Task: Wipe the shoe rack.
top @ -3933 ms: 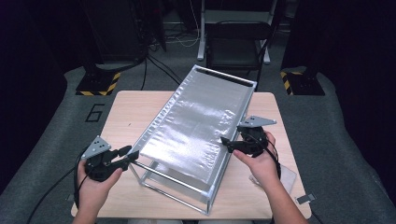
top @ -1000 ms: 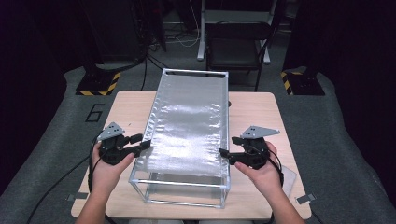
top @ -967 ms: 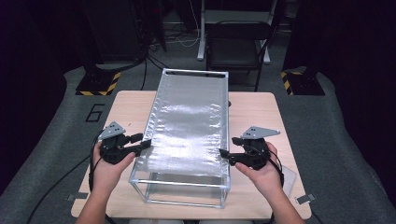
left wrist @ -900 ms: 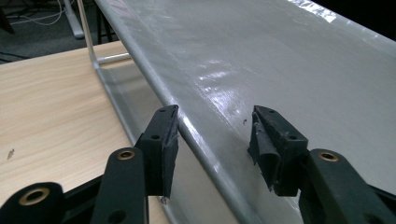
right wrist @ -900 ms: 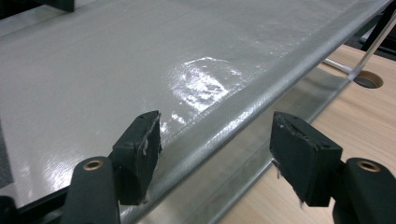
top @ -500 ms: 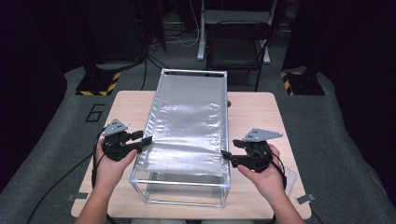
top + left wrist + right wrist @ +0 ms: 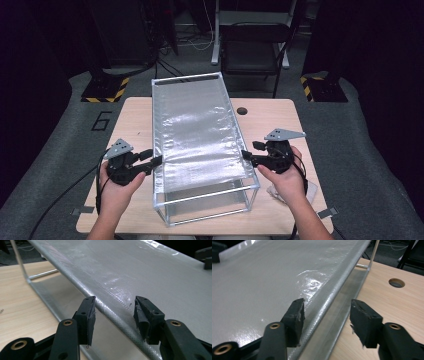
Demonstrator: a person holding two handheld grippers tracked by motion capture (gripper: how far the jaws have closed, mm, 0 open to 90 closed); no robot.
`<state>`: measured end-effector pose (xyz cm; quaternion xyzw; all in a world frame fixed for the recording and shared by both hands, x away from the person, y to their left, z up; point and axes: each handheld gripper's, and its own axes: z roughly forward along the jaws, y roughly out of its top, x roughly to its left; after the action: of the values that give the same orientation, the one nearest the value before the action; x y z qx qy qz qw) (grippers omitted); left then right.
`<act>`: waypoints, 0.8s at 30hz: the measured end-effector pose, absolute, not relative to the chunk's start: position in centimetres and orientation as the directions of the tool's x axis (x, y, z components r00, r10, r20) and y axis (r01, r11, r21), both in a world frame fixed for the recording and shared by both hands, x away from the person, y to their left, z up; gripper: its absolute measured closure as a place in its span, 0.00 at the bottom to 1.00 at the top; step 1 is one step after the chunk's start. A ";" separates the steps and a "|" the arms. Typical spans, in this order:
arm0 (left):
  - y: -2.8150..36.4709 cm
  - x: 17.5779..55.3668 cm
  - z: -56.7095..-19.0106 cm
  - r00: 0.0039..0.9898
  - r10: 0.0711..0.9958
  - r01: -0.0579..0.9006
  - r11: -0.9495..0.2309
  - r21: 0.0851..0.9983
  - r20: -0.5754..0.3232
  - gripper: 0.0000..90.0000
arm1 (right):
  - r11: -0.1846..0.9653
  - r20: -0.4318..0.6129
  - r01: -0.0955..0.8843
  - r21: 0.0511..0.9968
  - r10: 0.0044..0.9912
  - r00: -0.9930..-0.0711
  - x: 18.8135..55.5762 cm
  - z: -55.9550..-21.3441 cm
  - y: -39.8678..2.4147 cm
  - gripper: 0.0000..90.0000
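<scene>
A metal-framed rack (image 7: 197,135) with a silvery mesh sheet stretched over its top stands lengthwise on the wooden table (image 7: 272,125). My left gripper (image 7: 156,159) is at the rack's left side near the front. Its jaws are open and straddle the sheet's hemmed edge (image 7: 82,287) with gaps on both sides, as the left gripper (image 7: 115,312) view shows. My right gripper (image 7: 247,156) is at the right side. In the right gripper (image 7: 327,315) view the rack's edge rail (image 7: 337,290) lies between the jaws, which have just been closing, and the pads stand clear of it.
A round hole (image 7: 242,110) is in the table behind the right hand. A pale object (image 7: 310,192) lies under the right wrist. Beyond the table stand a dark chair (image 7: 250,50) and two yellow-and-black striped bases (image 7: 105,92) (image 7: 320,90).
The rack has turned from slanting across the table to lying lengthwise. Over the last second the left gripper has drifted slightly toward the front, and the right jaws have narrowed around the edge.
</scene>
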<state>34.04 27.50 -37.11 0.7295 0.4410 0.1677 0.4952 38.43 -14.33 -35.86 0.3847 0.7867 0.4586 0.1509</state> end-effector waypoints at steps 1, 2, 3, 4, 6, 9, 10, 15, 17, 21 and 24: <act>27.5 33.9 -37.2 0.553 0.808 0.481 -0.112 0.870 -0.202 0.58 | 0.268 0.136 0.476 0.838 0.742 -0.657 38.7 -35.9 -14.5 0.55; 27.5 33.8 -37.2 0.547 0.809 0.485 -0.095 0.869 -0.217 0.58 | 0.250 0.163 0.488 0.836 0.736 -0.657 38.8 -36.0 -14.6 0.59; 27.5 33.8 -37.2 0.546 0.807 0.490 -0.090 0.867 -0.225 0.58 | 0.225 0.206 0.506 0.833 0.723 -0.660 39.2 -36.2 -14.9 0.59; 27.6 33.9 -37.3 0.548 0.803 0.490 -0.082 0.868 -0.233 0.58 | 0.210 0.227 0.516 0.830 0.719 -0.657 39.3 -36.3 -15.0 0.60; 27.9 34.1 -37.3 0.559 0.795 0.490 -0.085 0.867 -0.238 0.57 | 0.192 0.249 0.526 0.829 0.714 -0.654 39.4 -36.4 -15.2 0.59; 27.9 34.4 -37.1 0.536 0.815 0.481 -0.081 0.873 -0.220 0.55 | 0.184 0.247 0.527 0.829 0.725 -0.642 39.1 -36.4 -15.1 0.58; 28.0 34.7 -37.0 0.528 0.821 0.477 -0.074 0.876 -0.218 0.55 | 0.185 0.246 0.529 0.828 0.727 -0.641 39.0 -36.4 -15.1 0.57; 28.4 36.2 -36.8 0.512 0.826 0.492 -0.056 0.869 -0.237 0.52 | 0.188 0.264 0.541 0.820 0.713 -0.649 37.9 -36.4 -15.1 0.56; 28.5 36.7 -36.8 0.508 0.828 0.498 -0.057 0.865 -0.238 0.52 | 0.193 0.268 0.541 0.819 0.705 -0.657 37.5 -36.4 -15.2 0.56; 28.4 37.5 -37.0 0.513 0.820 0.514 -0.056 0.856 -0.254 0.54 | 0.204 0.270 0.545 0.813 0.698 -0.663 36.9 -36.4 -15.2 0.59; 28.5 37.6 -37.1 0.527 0.808 0.516 -0.059 0.854 -0.263 0.58 | 0.202 0.281 0.554 0.808 0.694 -0.663 36.7 -36.4 -15.3 0.64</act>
<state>37.62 28.47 -37.13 0.7133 0.4643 0.1445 0.5048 36.74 -15.28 -36.38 0.4043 0.7717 0.4856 0.0725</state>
